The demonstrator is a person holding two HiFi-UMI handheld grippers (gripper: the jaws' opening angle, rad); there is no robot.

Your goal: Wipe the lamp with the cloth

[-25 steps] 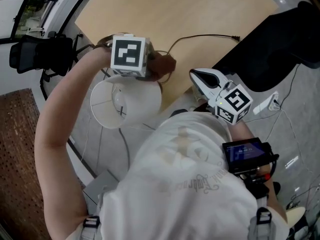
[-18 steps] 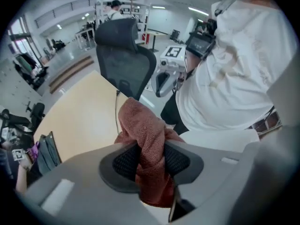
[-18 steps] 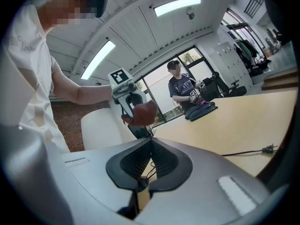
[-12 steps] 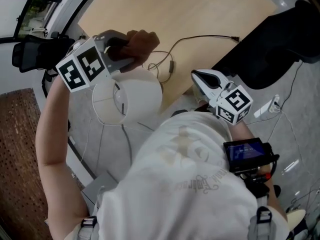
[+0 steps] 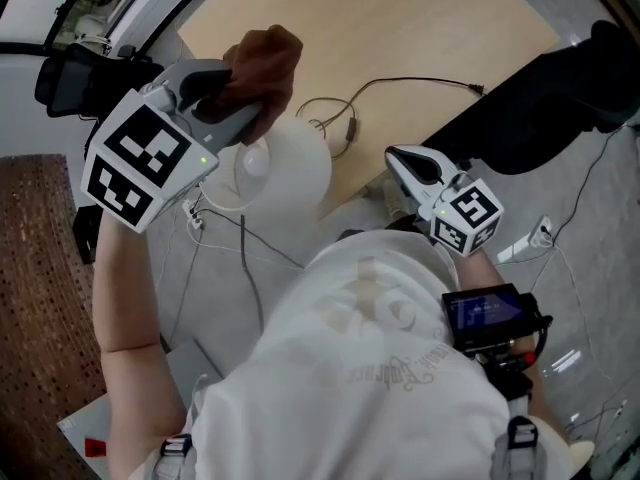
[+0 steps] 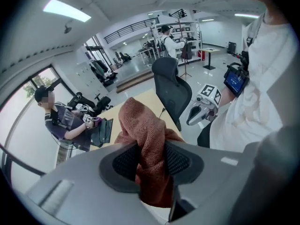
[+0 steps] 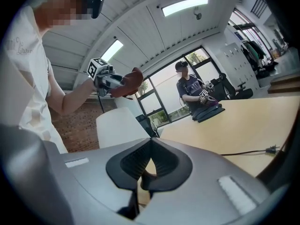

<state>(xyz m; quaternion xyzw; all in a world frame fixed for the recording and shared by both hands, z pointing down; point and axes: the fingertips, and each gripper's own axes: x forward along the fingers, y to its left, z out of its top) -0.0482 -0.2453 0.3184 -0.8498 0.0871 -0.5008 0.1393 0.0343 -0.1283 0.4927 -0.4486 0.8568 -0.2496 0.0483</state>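
Note:
A brown terry cloth hangs bunched between the pads of my left gripper, which is shut on it. That gripper hovers over the upper rim of the white lamp shade; the bulb shows inside. My right gripper rests by the table's near edge, right of the shade, pads meeting at the tips with nothing seen between them. The right gripper view shows the left gripper and cloth raised above the shade. The lamp's base is hidden.
The wooden table carries a black cable with a plug. A black office chair stands at the right. Another person sits at the far end of the table with a dark bag. Thin wires hang below the shade.
My left gripper has risen with the cloth from the shade's far side to above its rim and rolled, swinging its marker cube down to the left. The right gripper has stayed put.

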